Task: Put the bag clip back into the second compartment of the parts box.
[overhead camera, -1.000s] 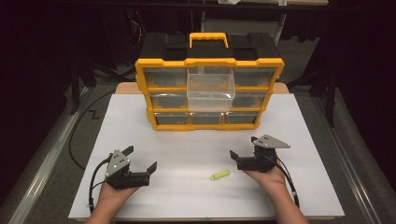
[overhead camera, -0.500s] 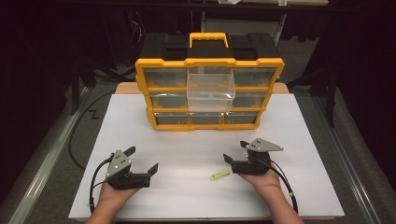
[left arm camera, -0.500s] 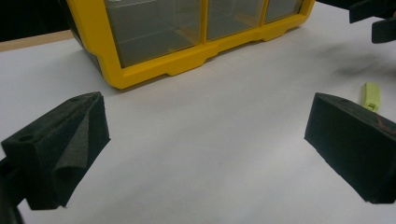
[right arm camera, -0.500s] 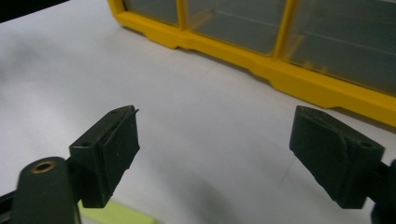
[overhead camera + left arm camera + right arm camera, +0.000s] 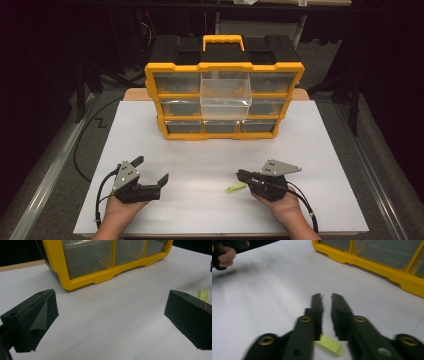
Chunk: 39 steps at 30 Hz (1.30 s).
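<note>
A small yellow-green strip (image 5: pixel 234 188) lies flat on the white table top (image 5: pixel 210 150), near the front. My right gripper (image 5: pixel 240 174) is just right of it, pointing left. Its jaws have just been closing and now stand shut with a thin slit, nothing between the tips. In the right gripper view the strip (image 5: pixel 329 345) lies on the table under the jaws' rear part, behind the right gripper's tips (image 5: pixel 326 296). My left gripper (image 5: pixel 151 169) rests at the front left, wide open and empty. In its own view the left gripper (image 5: pixel 110 315) has the strip (image 5: pixel 203 294) beside one jaw.
A yellow and black drawer organizer (image 5: pixel 225 130) stands at the back middle of the table, with its clear centre drawer (image 5: pixel 225 97) pulled out. Its lower drawers (image 5: pixel 87 260) face me. Dark floor, cables and a metal rail (image 5: pixel 55 175) lie to the left.
My right gripper has slid left toward the yellow-green strip and its jaws have gone from wide open to shut. The left gripper has stayed put.
</note>
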Tool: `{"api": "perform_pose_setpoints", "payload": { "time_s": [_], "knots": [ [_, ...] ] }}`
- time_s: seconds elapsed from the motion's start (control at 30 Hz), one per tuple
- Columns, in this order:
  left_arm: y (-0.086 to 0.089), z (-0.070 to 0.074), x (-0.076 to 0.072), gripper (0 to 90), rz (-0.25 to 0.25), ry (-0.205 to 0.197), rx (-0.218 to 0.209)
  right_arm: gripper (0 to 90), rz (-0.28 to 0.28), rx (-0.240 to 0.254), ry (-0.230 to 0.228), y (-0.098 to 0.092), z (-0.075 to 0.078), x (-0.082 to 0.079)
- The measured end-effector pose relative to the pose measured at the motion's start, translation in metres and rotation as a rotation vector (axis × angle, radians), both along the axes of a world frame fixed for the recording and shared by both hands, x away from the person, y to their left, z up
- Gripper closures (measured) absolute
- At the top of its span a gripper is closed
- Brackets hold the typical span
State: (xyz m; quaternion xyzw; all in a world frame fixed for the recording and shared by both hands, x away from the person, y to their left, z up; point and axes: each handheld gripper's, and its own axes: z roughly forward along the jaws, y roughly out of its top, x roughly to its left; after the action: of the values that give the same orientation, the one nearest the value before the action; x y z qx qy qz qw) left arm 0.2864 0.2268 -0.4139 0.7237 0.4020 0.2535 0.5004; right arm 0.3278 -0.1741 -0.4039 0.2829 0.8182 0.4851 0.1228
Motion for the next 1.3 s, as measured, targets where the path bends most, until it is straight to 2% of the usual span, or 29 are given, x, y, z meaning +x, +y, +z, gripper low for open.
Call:
{"api": "perform_pose_setpoints", "payload": {
  "time_s": [0.1,0.17,0.37,0.5,0.6,0.9,0.97,1.13,1.23,1.3],
  "knots": [
    [0.000,0.000,0.000,0.2,-0.006,-0.003,-0.001,90.0,0.054,-0.048,0.016,0.006,-0.003,-0.004],
    [0.000,0.000,0.001,0.2,-0.013,-0.002,0.002,90.0,0.091,-0.126,0.007,0.014,-0.005,-0.006],
    [0.000,0.000,0.000,0.2,-0.015,-0.012,0.009,90.0,0.165,-0.207,0.054,0.027,-0.015,-0.008],
    [-0.001,0.000,0.000,0.2,-0.023,-0.013,0.009,90.0,0.182,-0.256,0.063,0.033,-0.021,-0.008],
    [-0.002,0.000,0.000,0.3,-0.026,-0.014,0.011,90.0,0.160,-0.283,0.055,0.037,-0.025,-0.004],
    [-0.004,-0.001,0.000,0.3,-0.038,-0.012,0.020,90.0,0.047,-0.277,0.057,0.035,-0.027,0.016],
    [-0.004,-0.001,0.000,0.2,-0.039,-0.014,0.020,90.0,0.038,-0.274,0.064,0.034,-0.027,0.017],
    [-0.004,-0.001,-0.001,0.2,-0.040,-0.019,0.027,90.0,0.003,-0.307,0.051,0.029,-0.025,0.016],
    [-0.003,-0.001,-0.002,0.3,-0.038,-0.022,0.021,90.0,0.008,-0.287,0.070,0.022,-0.025,0.015],
    [-0.003,0.000,-0.002,0.2,-0.039,-0.025,0.021,90.0,0.016,-0.244,0.079,0.017,-0.022,0.013]
  ]
}}
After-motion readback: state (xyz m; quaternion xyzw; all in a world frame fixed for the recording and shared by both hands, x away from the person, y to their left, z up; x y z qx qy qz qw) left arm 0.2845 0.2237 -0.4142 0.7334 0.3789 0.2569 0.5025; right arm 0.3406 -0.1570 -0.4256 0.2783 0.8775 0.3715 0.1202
